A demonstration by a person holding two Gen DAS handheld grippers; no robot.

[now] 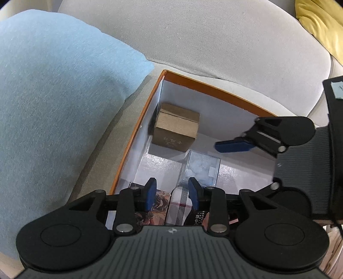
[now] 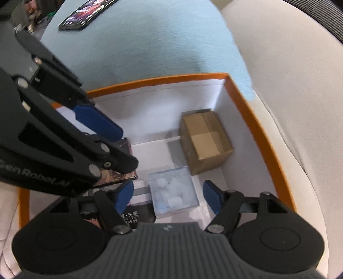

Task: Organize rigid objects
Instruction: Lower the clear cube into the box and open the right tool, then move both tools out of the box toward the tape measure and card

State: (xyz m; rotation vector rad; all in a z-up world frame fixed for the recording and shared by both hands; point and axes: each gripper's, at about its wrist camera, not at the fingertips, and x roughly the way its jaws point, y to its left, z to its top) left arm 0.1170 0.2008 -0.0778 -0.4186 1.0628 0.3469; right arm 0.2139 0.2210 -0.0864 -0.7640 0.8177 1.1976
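Orange box (image 2: 253, 120) on sofa already holds cardboard carton (image 2: 204, 140), clear case (image 2: 172, 191), flat packs. Left tool (image 1: 171, 193), right tool (image 2: 166, 198): both open, empty. Phone (image 2: 85, 11) on blue cushion (image 2: 139, 43) possibly left.

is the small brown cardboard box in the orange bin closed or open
Closed. The small brown cardboard box has its top flaps folded flat and meeting along a seam, nothing sticking out, as it sits in a corner of the orange-rimmed white bin.
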